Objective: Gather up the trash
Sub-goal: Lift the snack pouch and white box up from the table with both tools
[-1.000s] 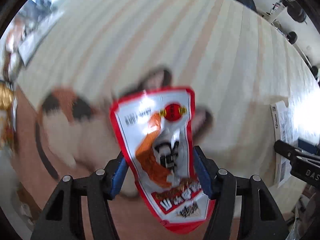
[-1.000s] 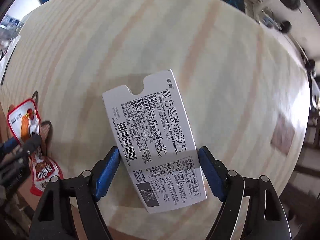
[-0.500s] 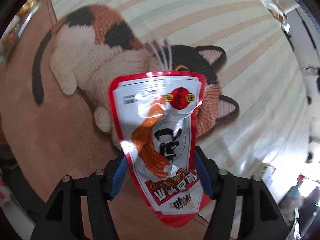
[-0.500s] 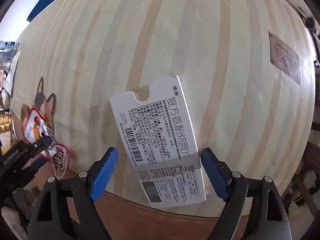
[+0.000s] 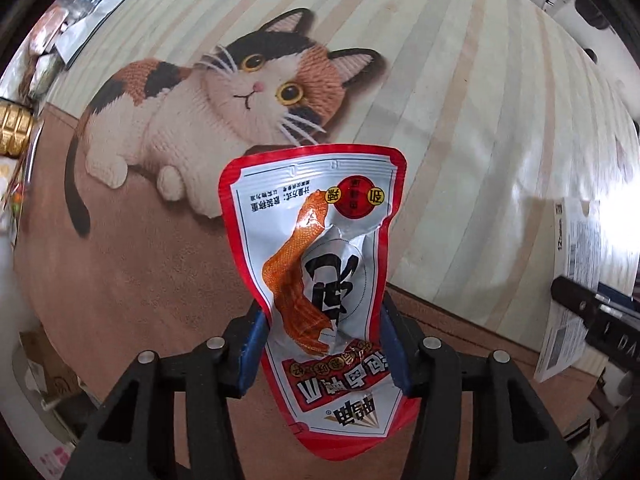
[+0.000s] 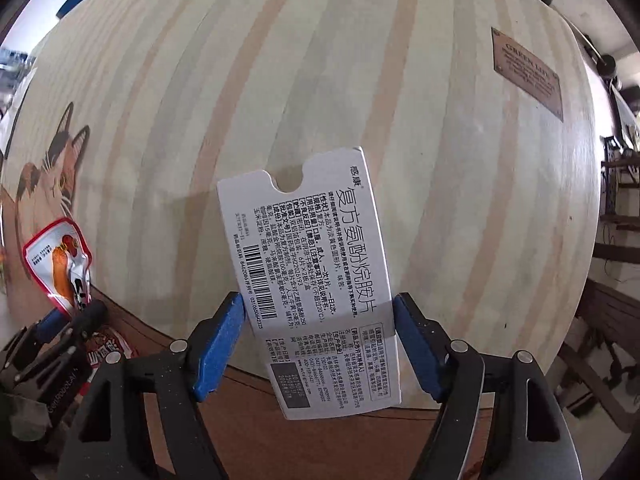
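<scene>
My left gripper (image 5: pixel 320 340) is shut on a red and white snack wrapper (image 5: pixel 316 264) and holds it above the mat. The wrapper also shows in the right wrist view (image 6: pixel 60 264) at the far left. My right gripper (image 6: pixel 318 332) is shut on a flattened white medicine box (image 6: pixel 320 272) printed with black text and a barcode. The box shows in the left wrist view (image 5: pixel 572 280) at the right edge, beside the right gripper's black body.
A striped cream and tan mat (image 6: pixel 360 80) with a calico cat picture (image 5: pixel 224 96) and a brown border (image 5: pixel 120 280) lies under both grippers. A brown label patch (image 6: pixel 528 72) sits on the mat's far right. Clutter and gold packets (image 5: pixel 16 128) lie at the left edge.
The left gripper has swung with the wrapper, so the cat picture now shows upright and the box enters at right. The right gripper has shifted slightly over the mat with the box.
</scene>
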`<state>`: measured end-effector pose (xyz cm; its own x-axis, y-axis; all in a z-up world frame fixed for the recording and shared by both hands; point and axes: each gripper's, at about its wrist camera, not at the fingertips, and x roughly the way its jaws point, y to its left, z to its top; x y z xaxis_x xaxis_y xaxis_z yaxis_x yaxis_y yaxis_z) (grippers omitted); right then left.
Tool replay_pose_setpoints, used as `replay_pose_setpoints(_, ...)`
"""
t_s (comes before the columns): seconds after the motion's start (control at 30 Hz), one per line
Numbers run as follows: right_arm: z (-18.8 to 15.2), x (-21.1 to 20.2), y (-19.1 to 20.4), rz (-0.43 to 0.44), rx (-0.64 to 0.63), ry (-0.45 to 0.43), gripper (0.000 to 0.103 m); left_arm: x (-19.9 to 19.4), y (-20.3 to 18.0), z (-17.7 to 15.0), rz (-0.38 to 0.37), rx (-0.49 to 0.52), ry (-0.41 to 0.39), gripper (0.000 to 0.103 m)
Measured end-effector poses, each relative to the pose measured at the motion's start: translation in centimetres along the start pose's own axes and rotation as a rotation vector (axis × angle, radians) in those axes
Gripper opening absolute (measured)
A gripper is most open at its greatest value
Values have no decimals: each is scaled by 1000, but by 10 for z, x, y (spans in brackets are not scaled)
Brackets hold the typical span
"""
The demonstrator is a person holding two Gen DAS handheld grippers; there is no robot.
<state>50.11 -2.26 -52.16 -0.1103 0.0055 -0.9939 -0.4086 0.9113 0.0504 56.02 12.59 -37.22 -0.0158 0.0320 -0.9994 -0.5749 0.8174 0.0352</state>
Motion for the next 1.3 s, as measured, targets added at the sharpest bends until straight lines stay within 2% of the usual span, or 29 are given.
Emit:
replay_pose_setpoints(0.07, 19, 10, 22, -22, -27, 12, 79, 2, 4, 1, -19, -19, 12, 52)
replay_pose_setpoints(0.2, 10, 15, 44, -58, -53, -11, 81, 4, 30, -4, -36, -26, 14, 52)
replay_pose_setpoints(0.23, 26, 17, 42, -57, -54, -16, 81, 4, 29, -4, -41, -32, 11, 51)
replay_pose_setpoints(0.3, 21, 22, 43, -58, -61, -26, 81, 0, 33, -7, -45, -35, 8, 49)
replay_pose_setpoints(0.4, 15, 21, 47, -63, -76, -33, 79, 1, 66, -35, -46, -31, -6, 46)
replay_pose_setpoints(0.43, 7, 21, 55, -63, -80, -34, 76, 1, 66, -37, -55, -31, -5, 46)
replay_pose_setpoints(0.53, 4, 17, 43, -35, -92, -33, 75, -6, 72, -53, -58, -24, -23, 46)
replay_pose_setpoints(0.8, -29, -25, 43, 29, -93, -101, 75, -47, 80, -72, -66, -9, -120, 46)
replay_pose_setpoints(1.03, -68, -80, 58, 103, -141, -171, 75, -94, 116, -105, -107, -63, -218, 46)
replay_pose_setpoints(1.17, -85, -110, 64, 157, -181, -199, 75, -122, 143, -137, -119, -100, -273, 46)
replay_pose_setpoints(1.3, -121, -129, 92, 220, -221, -216, 75, -145, 180, -184, -126, -147, -320, 46)
